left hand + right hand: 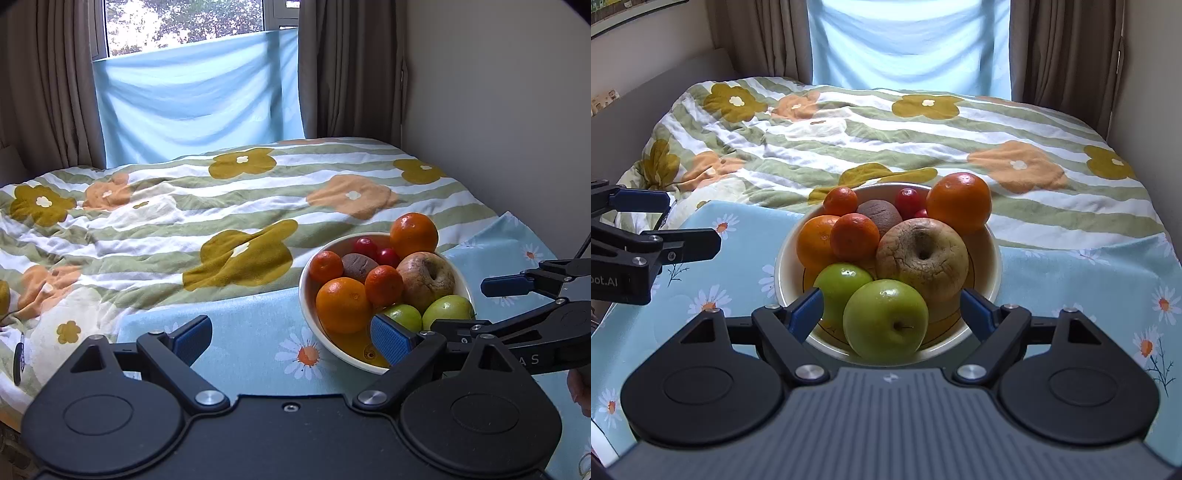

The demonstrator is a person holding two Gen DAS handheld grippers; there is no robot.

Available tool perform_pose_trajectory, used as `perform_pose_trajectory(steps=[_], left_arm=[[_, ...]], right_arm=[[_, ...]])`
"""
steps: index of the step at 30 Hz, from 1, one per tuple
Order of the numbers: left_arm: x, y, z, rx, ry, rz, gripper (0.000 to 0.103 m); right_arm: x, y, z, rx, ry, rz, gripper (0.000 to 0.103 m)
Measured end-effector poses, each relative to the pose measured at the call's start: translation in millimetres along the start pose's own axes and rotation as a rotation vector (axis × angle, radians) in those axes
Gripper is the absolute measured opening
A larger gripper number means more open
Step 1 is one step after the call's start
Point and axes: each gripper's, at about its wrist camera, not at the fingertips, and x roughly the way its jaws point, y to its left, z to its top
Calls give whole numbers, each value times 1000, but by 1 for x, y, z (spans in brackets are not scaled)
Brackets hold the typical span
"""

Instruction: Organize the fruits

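Note:
A white bowl (988, 254) on the bed holds oranges (958, 203), mandarins (855, 236), a kiwi (879, 216), small red fruits (908, 201), a wrinkled brown apple (921, 254) and two green apples. My right gripper (892, 310) is open over the bowl's near rim. The front green apple (886, 319) lies between its blue pads, which do not touch it. My left gripper (291, 336) is open and empty just left of the bowl (306, 295), its right pad in front of the rim. The right gripper (480, 306) reaches in from the right.
The bowl stands on a light blue daisy cloth (1071, 280) laid over a flowered striped quilt (221, 206). A wall (498, 110) runs close along the right. Brown curtains and a window with a blue sheet (195, 96) close the far end.

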Motion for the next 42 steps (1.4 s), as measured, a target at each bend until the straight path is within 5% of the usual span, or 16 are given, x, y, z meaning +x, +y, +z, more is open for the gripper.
perform_pose_trajectory(steps=[16, 25, 42], left_arm=[[-90, -34, 14, -73, -93, 38, 95], [-143, -70, -1, -135, -116, 91, 103], [-166, -105, -37, -140, -78, 122, 103]], right_arm=[[-111, -17, 12, 39, -62, -9, 99], [-190, -30, -10, 94, -91, -101, 103], [-225, -38, -59, 127, -57, -214, 103]])
